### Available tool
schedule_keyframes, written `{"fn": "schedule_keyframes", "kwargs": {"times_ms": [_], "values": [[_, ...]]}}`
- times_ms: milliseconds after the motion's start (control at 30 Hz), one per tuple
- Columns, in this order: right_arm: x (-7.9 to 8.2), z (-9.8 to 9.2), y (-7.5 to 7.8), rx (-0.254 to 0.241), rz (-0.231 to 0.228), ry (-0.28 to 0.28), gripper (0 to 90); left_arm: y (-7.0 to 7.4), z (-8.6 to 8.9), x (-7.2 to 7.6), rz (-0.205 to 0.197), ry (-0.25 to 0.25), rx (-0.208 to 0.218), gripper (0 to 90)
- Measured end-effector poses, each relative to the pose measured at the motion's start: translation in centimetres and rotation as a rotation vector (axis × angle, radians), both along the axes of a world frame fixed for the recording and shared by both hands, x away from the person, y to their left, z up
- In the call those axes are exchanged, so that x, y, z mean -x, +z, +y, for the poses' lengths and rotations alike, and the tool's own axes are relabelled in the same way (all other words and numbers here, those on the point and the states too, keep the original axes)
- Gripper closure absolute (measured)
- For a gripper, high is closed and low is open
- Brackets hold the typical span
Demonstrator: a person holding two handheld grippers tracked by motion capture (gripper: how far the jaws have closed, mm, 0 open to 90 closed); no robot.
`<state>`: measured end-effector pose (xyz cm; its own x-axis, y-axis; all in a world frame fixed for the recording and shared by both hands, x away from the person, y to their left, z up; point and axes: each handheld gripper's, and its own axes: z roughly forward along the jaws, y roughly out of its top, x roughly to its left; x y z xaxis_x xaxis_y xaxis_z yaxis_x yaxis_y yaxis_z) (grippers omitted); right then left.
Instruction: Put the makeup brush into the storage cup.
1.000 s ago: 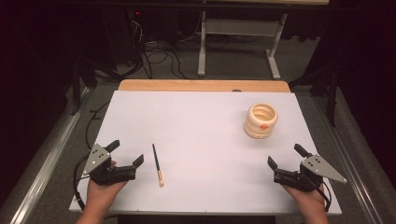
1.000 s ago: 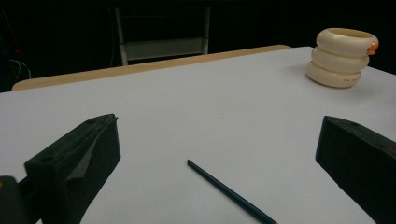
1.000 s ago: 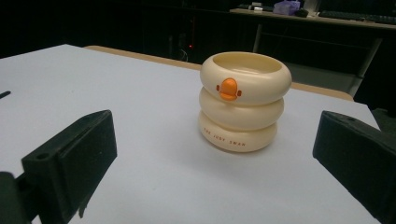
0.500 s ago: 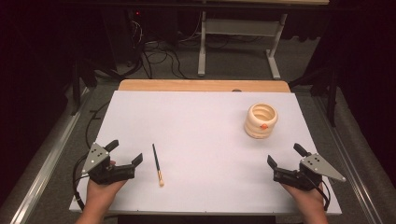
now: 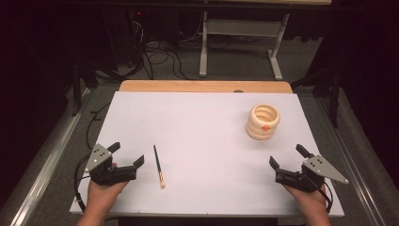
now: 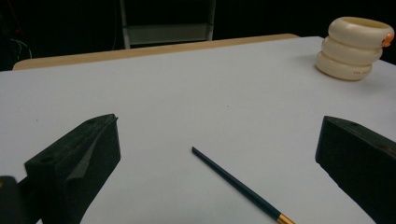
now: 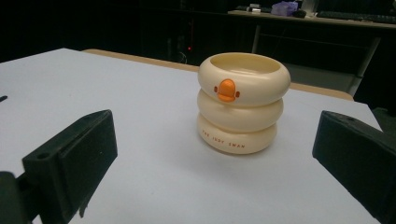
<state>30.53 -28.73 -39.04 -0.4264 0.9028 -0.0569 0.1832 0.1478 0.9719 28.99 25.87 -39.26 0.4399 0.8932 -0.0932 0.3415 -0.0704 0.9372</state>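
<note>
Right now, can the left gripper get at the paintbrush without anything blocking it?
Probably yes. The left gripper is open, and the paintbrush lies flat on the white table just beside it, with bare surface between them. The cream holder stands far off on the other side.

Brush (image 5: 158, 165) lies near left on tabletop (image 5: 202, 132), just right of left gripper (image 5: 126, 159). Ringed cup (image 5: 263, 121) stands far right, beyond right gripper (image 5: 287, 157).

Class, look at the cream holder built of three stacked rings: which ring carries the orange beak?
The top ring of the holder. The orange beak sits on its outer face; the middle ring is plain, and the bottom ring bears only small lettering.
</note>
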Motion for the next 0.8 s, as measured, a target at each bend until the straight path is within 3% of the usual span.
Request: {"fn": "schedule_keyframes", "kwargs": {"times_ms": [500,600,800], "values": [[0.0,0.1,0.0,0.010,-0.010,0.005,1.9,-0.8,-0.1,-0.7,0.090,0.001,-0.037,1.3],[0.0,0.2,0.0,0.013,-0.010,0.009,1.9,-1.1,-0.1,-1.0,0.131,-0.002,-0.041,1.7],[0.0,0.2,-0.1,0.009,-0.006,0.012,1.9,-1.4,-0.1,-1.2,0.170,0.008,-0.050,2.0]]}}
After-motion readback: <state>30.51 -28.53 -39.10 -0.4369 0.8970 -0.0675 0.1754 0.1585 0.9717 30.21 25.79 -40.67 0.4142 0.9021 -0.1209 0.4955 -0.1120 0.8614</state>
